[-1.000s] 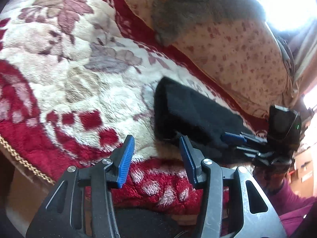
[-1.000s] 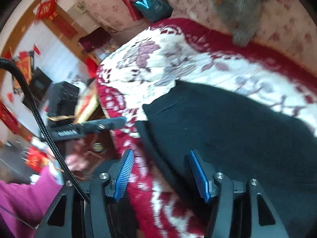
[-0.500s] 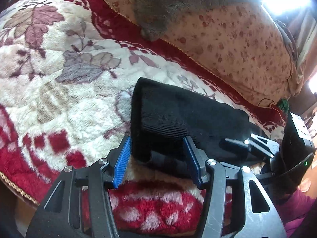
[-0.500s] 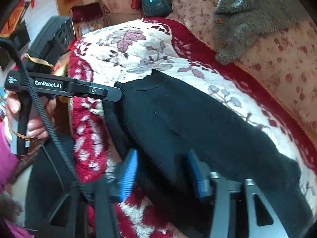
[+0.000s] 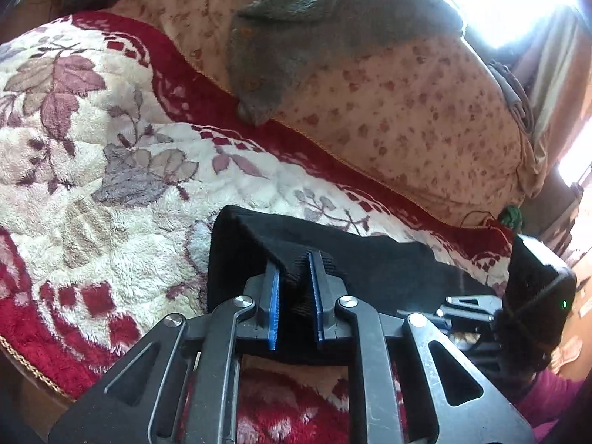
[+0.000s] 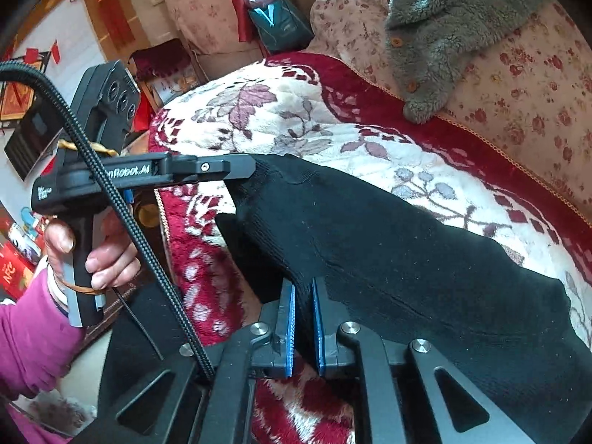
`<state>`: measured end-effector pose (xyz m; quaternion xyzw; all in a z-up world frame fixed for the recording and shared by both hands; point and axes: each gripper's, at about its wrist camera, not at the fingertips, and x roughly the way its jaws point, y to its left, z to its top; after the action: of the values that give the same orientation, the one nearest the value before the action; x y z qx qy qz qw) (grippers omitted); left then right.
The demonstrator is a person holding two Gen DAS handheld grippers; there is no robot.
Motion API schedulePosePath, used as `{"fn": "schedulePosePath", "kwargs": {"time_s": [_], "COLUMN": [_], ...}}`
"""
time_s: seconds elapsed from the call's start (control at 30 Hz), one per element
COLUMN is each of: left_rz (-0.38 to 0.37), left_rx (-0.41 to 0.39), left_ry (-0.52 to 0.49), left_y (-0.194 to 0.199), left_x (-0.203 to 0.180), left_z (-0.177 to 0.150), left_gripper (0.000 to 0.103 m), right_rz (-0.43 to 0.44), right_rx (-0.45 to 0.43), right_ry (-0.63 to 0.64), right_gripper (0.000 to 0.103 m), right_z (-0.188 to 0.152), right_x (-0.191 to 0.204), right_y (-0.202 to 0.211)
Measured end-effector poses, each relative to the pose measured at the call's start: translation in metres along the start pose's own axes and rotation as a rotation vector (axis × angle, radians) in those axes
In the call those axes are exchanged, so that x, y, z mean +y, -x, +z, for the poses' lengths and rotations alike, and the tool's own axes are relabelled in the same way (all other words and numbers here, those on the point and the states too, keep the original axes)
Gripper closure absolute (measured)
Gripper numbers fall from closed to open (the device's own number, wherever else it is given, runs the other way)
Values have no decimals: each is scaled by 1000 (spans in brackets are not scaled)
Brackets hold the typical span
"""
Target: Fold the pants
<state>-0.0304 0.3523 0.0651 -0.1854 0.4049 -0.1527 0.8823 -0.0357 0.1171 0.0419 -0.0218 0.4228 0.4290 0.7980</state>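
Black knit pants point(image 5: 373, 259) lie on a red and cream floral blanket point(image 5: 111, 192). My left gripper point(image 5: 294, 261) has its jaws closing, and its blue pads pinch a raised fold at the pants' near edge. In the right wrist view the pants point(image 6: 407, 251) stretch to the right. My right gripper point(image 6: 302, 285) is closing too, with the black fabric's edge squeezed between its pads. The left gripper point(image 6: 240, 167) appears there at the pants' far corner, held by a hand point(image 6: 107, 259) in a pink sleeve. The right gripper point(image 5: 466, 305) shows at the right of the left wrist view.
A grey fleece jacket point(image 6: 436, 37) drapes over a flowered cushion point(image 5: 407, 118) behind the blanket. The blanket's front edge point(image 5: 22, 355) drops off at lower left. Cluttered furniture and red decorations point(image 6: 29, 103) stand to the left. A black cable point(image 6: 122, 207) crosses the right wrist view.
Both grippers moved in onto the pants' near edge and went from wide open to pinched on the fabric. The edge now rises in a fold between the left pads.
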Motion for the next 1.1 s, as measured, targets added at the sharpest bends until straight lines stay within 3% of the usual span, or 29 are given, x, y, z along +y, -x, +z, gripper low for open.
{"fn": "schedulePosePath", "kwargs": {"time_s": [0.1, 0.23, 0.37, 0.47, 0.67, 0.83, 1.1], "left_rz": [-4, 72, 110, 207, 274, 216, 41], "left_rx": [26, 60, 95, 48, -12, -5, 119], "left_ry": [24, 42, 111, 56, -78, -146, -148], "left_y": [2, -8, -15, -1, 13, 4, -50], "left_x": [5, 18, 29, 16, -27, -65, -124], "left_z": [-9, -23, -28, -26, -23, -26, -39], "left_gripper": [91, 91, 85, 80, 75, 75, 75], "right_rz": [30, 21, 53, 96, 23, -60, -176], "right_rx": [5, 24, 65, 24, -62, -91, -152], "right_ry": [-16, 0, -106, -151, -203, -288, -414], "right_gripper": [95, 95, 88, 71, 69, 69, 68], "right_z": [-3, -14, -23, -22, -36, -66, -106], "right_x": [4, 11, -5, -11, -40, -72, -117], "right_y": [4, -5, -28, -10, 48, 89, 141]}}
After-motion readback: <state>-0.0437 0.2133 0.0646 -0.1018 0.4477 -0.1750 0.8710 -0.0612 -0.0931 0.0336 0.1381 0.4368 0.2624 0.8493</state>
